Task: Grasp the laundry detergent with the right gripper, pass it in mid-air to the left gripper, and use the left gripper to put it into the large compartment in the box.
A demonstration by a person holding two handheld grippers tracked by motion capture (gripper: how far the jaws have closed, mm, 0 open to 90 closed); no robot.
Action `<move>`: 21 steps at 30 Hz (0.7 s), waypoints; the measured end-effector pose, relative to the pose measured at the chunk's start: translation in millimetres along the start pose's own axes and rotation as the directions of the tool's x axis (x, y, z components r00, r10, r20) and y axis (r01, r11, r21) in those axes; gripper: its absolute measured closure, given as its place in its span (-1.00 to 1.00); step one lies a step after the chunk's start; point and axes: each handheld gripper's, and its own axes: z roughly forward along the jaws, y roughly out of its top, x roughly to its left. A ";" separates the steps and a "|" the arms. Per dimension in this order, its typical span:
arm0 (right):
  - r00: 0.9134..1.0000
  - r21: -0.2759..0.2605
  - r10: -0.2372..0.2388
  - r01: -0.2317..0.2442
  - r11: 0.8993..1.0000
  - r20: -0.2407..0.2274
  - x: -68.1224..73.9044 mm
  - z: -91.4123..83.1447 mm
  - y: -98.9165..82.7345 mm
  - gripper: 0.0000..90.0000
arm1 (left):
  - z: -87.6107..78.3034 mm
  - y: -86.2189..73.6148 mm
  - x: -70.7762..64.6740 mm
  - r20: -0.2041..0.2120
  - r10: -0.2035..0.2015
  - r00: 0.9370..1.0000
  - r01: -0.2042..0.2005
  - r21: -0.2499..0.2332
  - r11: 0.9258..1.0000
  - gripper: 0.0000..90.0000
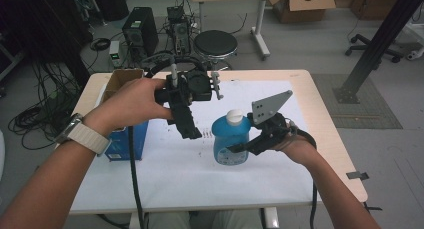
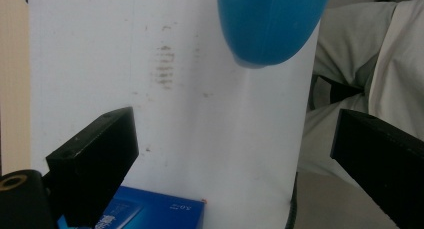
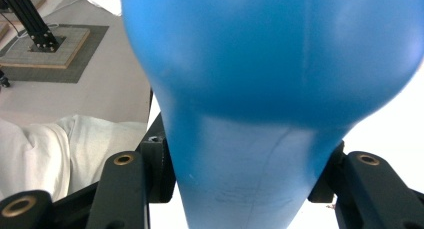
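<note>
A blue plastic bottle (image 1: 227, 139) with a white cap (image 1: 234, 117) stands upright on the white sheet (image 1: 170, 164) near the middle of the table. My right gripper (image 1: 239, 148) comes in from the right and is shut on the bottle's lower body. In the right gripper view the bottle (image 3: 270, 79) sits pinched between the two jaws of the right gripper (image 3: 245, 169). My left gripper (image 1: 192, 131) hovers just left of the bottle and points down. Its jaws stand wide apart in the left gripper view, where the left gripper (image 2: 235, 139) holds nothing and the bottle (image 2: 270, 24) lies ahead.
A blue carton (image 1: 127, 141) lies at the table's left side, with an open cardboard box (image 1: 122, 79) behind it. Faint brown stains (image 2: 164, 66) mark the sheet. On the floor beyond the table are a black stool (image 1: 215, 44) and computer towers (image 1: 140, 31).
</note>
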 end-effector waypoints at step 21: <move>1.000 0.025 -0.013 0.013 1.000 -0.014 0.6 20.0 11.2 0.01 | 6.8 17.6 -7.5 0.033 0.039 0.999 -0.038 -0.007 0.999 -0.87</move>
